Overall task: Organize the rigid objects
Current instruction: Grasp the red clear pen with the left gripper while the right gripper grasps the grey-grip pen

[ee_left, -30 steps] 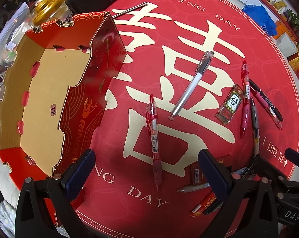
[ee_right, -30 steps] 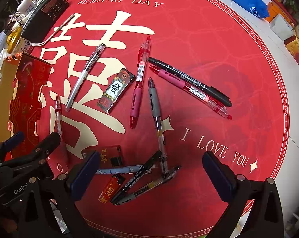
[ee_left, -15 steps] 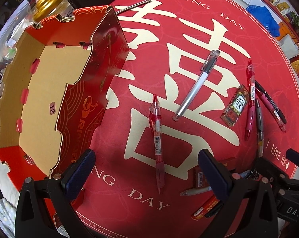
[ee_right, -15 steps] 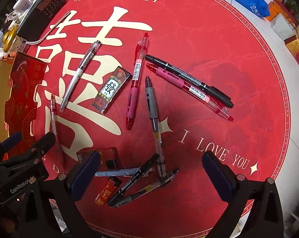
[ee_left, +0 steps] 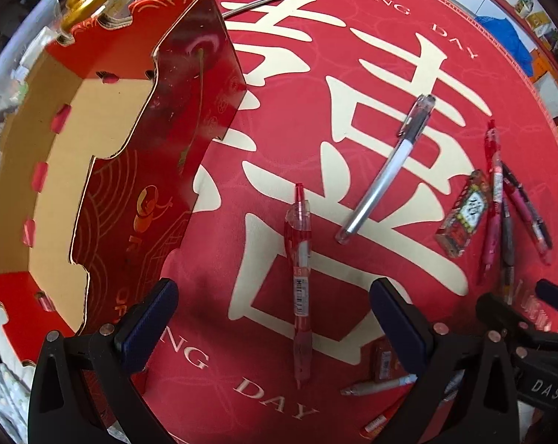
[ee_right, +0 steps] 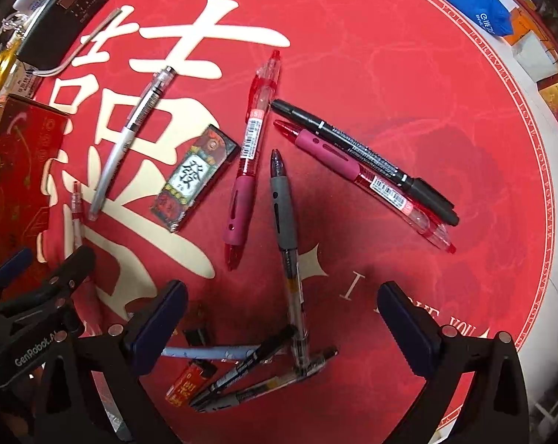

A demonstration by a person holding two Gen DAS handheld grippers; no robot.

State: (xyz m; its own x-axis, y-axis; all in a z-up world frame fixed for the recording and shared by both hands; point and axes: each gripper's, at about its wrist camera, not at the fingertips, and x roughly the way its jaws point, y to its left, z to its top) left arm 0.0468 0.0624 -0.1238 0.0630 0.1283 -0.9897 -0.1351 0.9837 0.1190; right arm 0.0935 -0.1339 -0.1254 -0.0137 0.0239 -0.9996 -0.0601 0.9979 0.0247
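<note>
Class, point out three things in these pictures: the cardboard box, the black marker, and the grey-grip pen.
Cardboard box [ee_left: 49, 170]: left wrist view, on its bare tan floor.
Black marker [ee_right: 360, 155]: right wrist view, on the middle of its barrel.
Grey-grip pen [ee_right: 283, 211]: right wrist view, on its grey grip.

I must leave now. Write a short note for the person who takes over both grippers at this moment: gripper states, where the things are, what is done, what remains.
Left gripper: open, empty, above the clear red pen.
Right gripper: open, empty, above the grey-grip pen and the pile of pens nearest it.
Cardboard box: on the left of the red mat; the part in view holds nothing.
On the mat: silver pen, small printed box, two pink-grip pens, black marker, lighter.
Done: nothing visibly stored.
Left: move all items into the box.
</note>
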